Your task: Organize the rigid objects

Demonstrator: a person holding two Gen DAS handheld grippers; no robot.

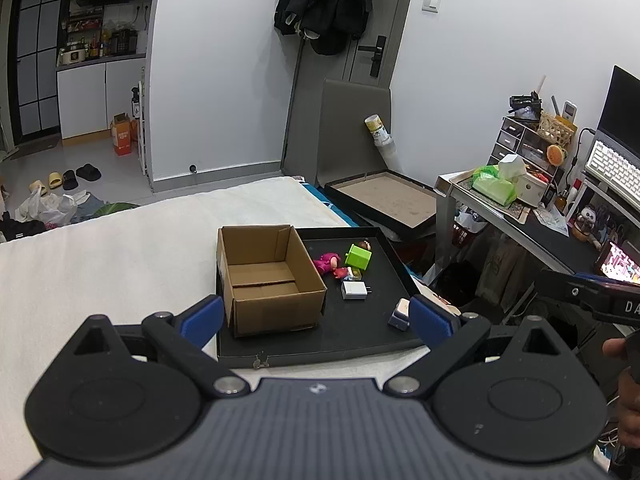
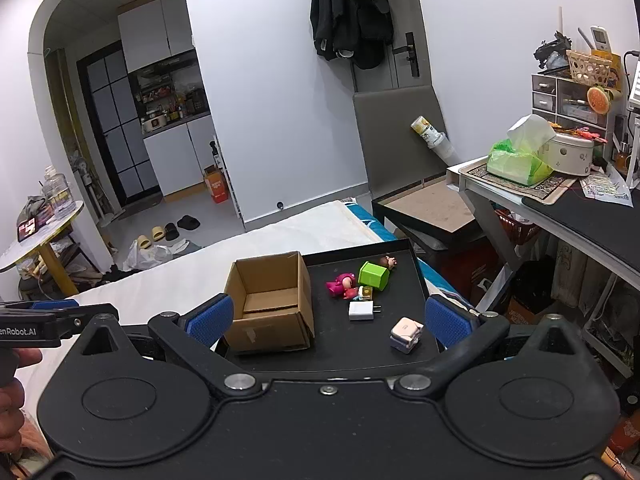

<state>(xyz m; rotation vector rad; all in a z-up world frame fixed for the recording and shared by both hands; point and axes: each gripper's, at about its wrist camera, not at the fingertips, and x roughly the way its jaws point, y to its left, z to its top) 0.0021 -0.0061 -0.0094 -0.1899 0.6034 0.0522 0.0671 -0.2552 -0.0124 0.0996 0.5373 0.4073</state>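
A black tray (image 1: 400, 264) lies on a white bed (image 1: 100, 248), and both grippers hang short of its near edge with nothing between their blue fingers. The left gripper (image 1: 316, 316) is spread wide, its 2 fingers (image 1: 202, 316) bracketing the near end of the tray; the right gripper (image 2: 328, 320) is likewise released, its fingers (image 2: 448, 320) parted to either side of the tray's contents. An open cardboard box (image 2: 272, 304) stands upright on the left part of the tray, empty as far as its floor shows. To its right sit the loose things: a green cube (image 2: 374, 275) with a small brown-haired figure (image 2: 387, 261) just behind it, a pink doll (image 2: 341, 283) lying beside the cube, a small red-and-yellow toy (image 2: 360, 293) touching the doll, and a white charger plug (image 2: 362, 310) just in front of them. A pale cube-shaped gadget (image 2: 406, 335) sits apart, nearest the right gripper's right finger. All of these lie ahead of the fingertips, untouched.
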